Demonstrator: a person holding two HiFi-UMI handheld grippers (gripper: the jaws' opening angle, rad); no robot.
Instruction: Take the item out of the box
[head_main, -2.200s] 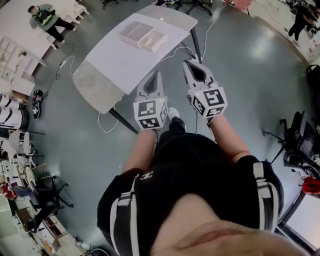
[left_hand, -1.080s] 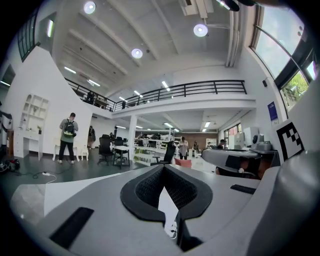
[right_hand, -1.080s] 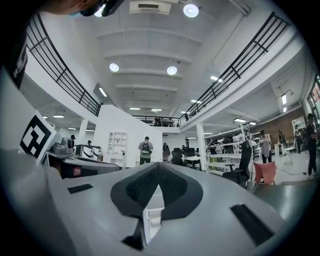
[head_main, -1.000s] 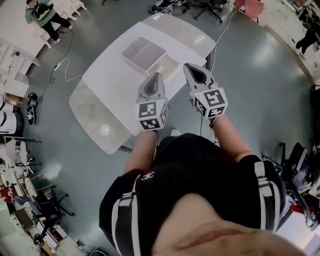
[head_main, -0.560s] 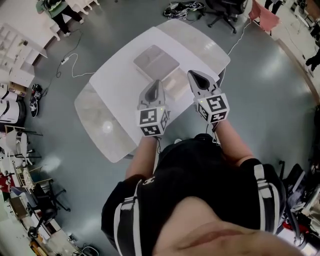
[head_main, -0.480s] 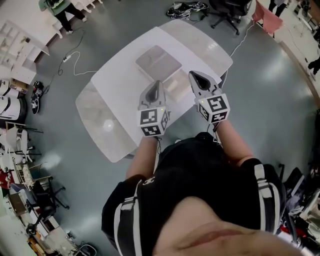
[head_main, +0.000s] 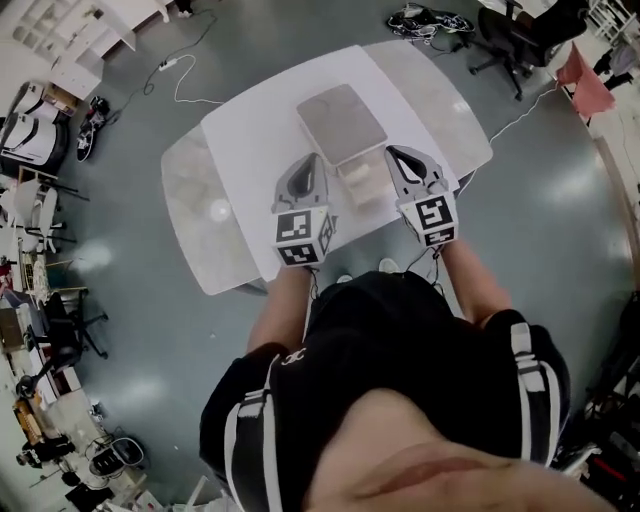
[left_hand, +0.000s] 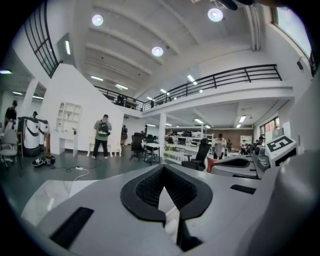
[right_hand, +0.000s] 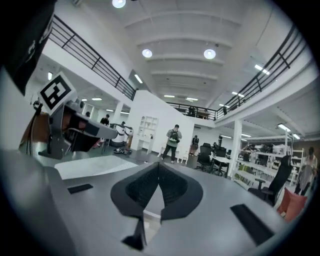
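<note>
A: What does the head view show?
B: A table (head_main: 245, 150) stands on the grey floor (head_main: 560, 210). The box (head_main: 340, 122) lies on it, flat and grey on top. A white piece (head_main: 361, 186) touches the side of the box that is nearer the person. I cannot tell if it is the item.
A: Where are the tools?
B: The left gripper (head_main: 310, 160) and the right gripper (head_main: 397, 152) hang over the near part of the table. The white piece is between them. Neither touches the box.
A: And the left gripper view?
B: The left gripper (left_hand: 163, 167) has its jaws together, with nothing in them. The right gripper (left_hand: 240, 162) shows at the side. A person (left_hand: 103, 135) stands far back.
A: The right gripper view?
B: The right gripper (right_hand: 159, 164) is closed too, and holds nothing. The left gripper (right_hand: 75, 127) shows at the side.
</note>
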